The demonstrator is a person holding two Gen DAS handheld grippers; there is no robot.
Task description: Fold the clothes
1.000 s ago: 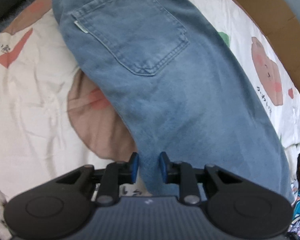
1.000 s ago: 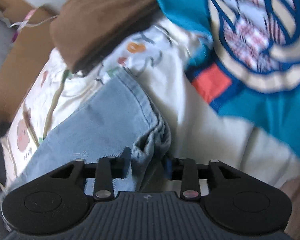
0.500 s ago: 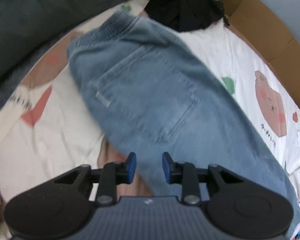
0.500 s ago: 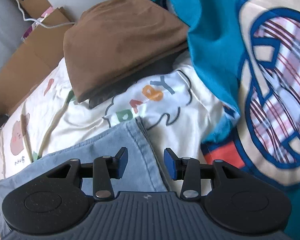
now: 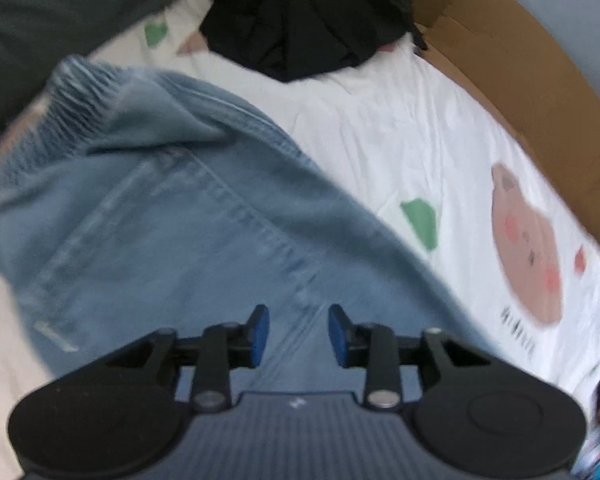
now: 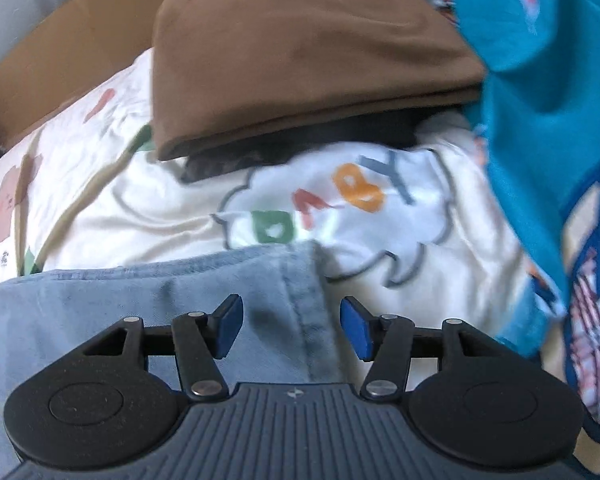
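Light blue denim jeans; white sheet with pink bears, green patches; brown folded garment; teal shirt; black clothing.

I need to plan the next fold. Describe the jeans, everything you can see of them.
The jeans are light blue denim, lying flat on the printed bedsheet. The left view shows the ribbed elastic waistband and a stitched back pocket; the right view shows a hemmed leg end. Both the left gripper and the right gripper are open above them, gripping nothing.
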